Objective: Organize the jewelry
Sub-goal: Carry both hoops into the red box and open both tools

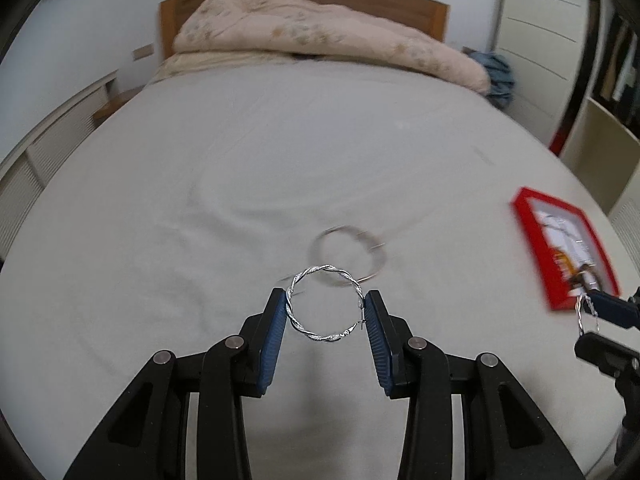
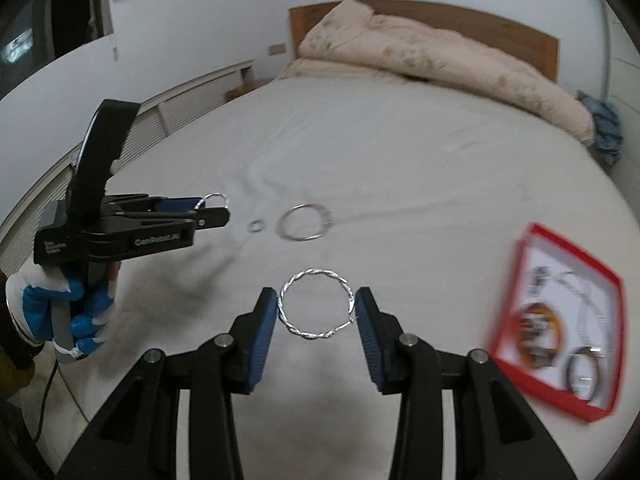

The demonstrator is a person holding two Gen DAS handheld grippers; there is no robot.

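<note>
Left gripper [image 1: 326, 312]: its blue pads [image 1: 276, 340] are clamping a twisted silver hoop [image 1: 325, 306] by its two sides, holding it in the air over the bed sheet [image 1: 240, 160]. In the right wrist view this gripper [image 2: 214, 210] is showing at the left, gripped by a gloved hand [image 2: 76, 312].

Sheet ahead: a plain thin hoop [image 1: 348, 254] is lying flat just beyond the left gripper's held hoop; in the right wrist view a small ring [image 2: 255, 225] is lying just left of the plain hoop [image 2: 306, 222]. Wide bare sheet is stretching past them toward the folded duvet [image 1: 320, 36] at the headboard.

Right gripper [image 2: 316, 308]: its pads are pinching a second twisted hoop [image 2: 316, 304] by both sides, also off the sheet.

Red box [image 2: 560, 320]: it is lying open near the bed's right edge, well apart from both grippers, holding several blurred pieces. Bare sheet is separating it from the right gripper.
</note>
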